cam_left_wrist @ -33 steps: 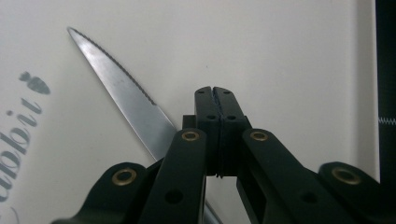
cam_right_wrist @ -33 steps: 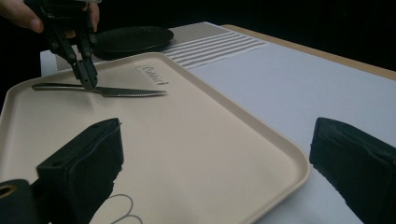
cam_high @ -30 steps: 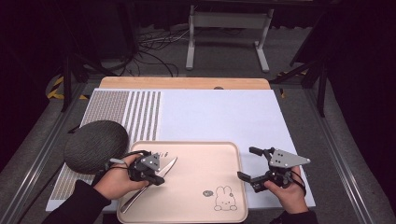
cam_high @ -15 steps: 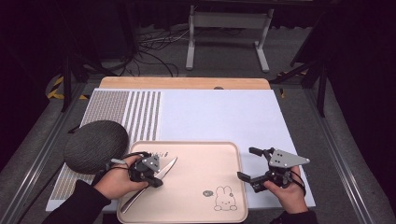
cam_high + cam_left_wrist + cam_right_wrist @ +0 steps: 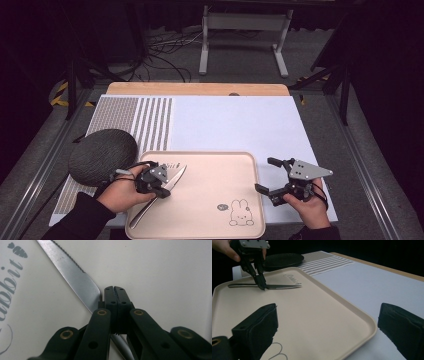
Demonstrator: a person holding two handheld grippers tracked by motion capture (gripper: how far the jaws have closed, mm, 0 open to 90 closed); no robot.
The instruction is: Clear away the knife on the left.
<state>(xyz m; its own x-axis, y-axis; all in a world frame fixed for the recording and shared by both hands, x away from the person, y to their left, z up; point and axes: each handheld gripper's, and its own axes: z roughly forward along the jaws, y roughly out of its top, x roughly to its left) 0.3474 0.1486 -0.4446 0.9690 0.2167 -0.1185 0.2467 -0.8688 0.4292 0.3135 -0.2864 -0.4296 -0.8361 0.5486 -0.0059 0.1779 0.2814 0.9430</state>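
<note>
Dark floor surrounded the counter; on the beige plastic tray (image 5: 215, 200), the left gripper (image 5: 115, 293) clamped a serrated steel knife (image 5: 75, 277), probably for lifting; right gripper (image 5: 274, 181), beside the tray, gaped wide.

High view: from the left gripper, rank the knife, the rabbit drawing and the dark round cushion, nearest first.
1. Knife: between the left gripper's fingers, on the tray's left.
2. Dark round cushion: just off the tray's left edge.
3. Rabbit drawing: tray's near-right corner.

Black sleeves; black grippers with brass-ringed holes in the fingers (image 5: 101, 322), the right gripper (image 5: 272, 176) topped by a grey plate.
</note>
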